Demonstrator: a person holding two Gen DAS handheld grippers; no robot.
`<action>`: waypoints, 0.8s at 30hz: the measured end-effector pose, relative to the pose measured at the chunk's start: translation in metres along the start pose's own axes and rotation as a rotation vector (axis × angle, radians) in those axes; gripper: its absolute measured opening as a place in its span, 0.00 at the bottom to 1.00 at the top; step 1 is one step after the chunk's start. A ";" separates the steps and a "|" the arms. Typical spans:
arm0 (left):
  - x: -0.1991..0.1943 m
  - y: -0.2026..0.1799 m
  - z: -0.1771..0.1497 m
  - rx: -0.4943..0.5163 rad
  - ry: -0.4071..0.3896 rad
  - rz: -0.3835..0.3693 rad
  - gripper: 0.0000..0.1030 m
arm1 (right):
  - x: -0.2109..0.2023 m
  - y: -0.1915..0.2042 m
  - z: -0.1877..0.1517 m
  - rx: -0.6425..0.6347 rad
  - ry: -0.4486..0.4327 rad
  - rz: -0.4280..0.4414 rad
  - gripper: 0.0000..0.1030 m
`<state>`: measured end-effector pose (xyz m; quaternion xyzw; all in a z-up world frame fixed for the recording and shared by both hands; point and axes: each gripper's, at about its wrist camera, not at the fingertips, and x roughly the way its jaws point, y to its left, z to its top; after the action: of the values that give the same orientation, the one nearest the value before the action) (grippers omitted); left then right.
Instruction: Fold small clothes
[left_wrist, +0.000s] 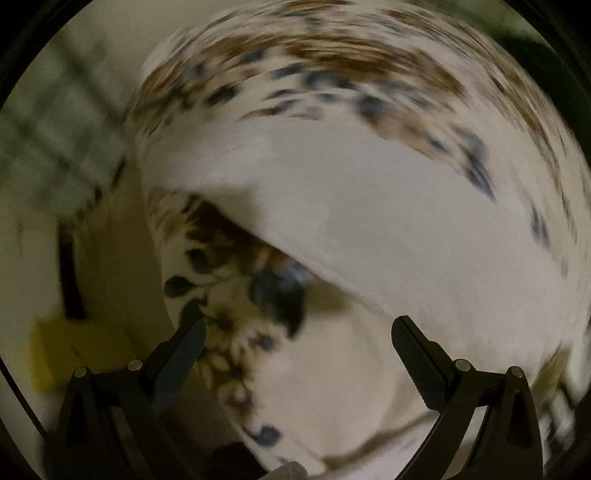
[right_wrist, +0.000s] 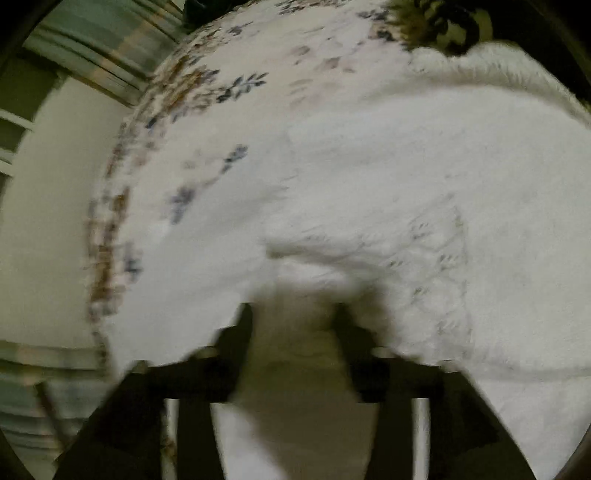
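Observation:
A small white garment (left_wrist: 388, 229) with a brown and blue floral print lies partly folded, a plain white flap turned over the printed part. My left gripper (left_wrist: 297, 336) is open and empty just above the cloth, with its fingers spread wide. In the right wrist view the same garment (right_wrist: 369, 166) fills the frame, white inside with the floral edge at the left. My right gripper (right_wrist: 293, 314) is blurred by motion. Its fingers stand partly apart over a fold of the cloth, and whether they pinch it is unclear.
A pale tabletop (left_wrist: 110, 258) shows at the left with a yellow object (left_wrist: 74, 350) on it. Striped fabric (right_wrist: 92, 40) lies at the upper left in the right wrist view. A dark patterned thing (right_wrist: 450, 26) sits at the top edge.

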<state>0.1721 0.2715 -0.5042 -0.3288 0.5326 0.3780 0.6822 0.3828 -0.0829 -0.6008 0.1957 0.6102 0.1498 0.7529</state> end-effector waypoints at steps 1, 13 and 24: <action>0.008 0.018 0.008 -0.087 0.016 -0.034 1.00 | -0.003 -0.002 -0.002 0.005 0.008 -0.002 0.54; 0.079 0.108 0.074 -0.604 -0.069 -0.164 0.93 | -0.030 -0.028 0.007 0.075 -0.012 -0.147 0.54; 0.048 0.089 0.113 -0.408 -0.261 -0.076 0.10 | -0.050 -0.032 0.006 0.067 -0.073 -0.436 0.65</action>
<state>0.1567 0.4201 -0.5308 -0.4279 0.3398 0.4913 0.6783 0.3782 -0.1350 -0.5724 0.0894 0.6151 -0.0440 0.7821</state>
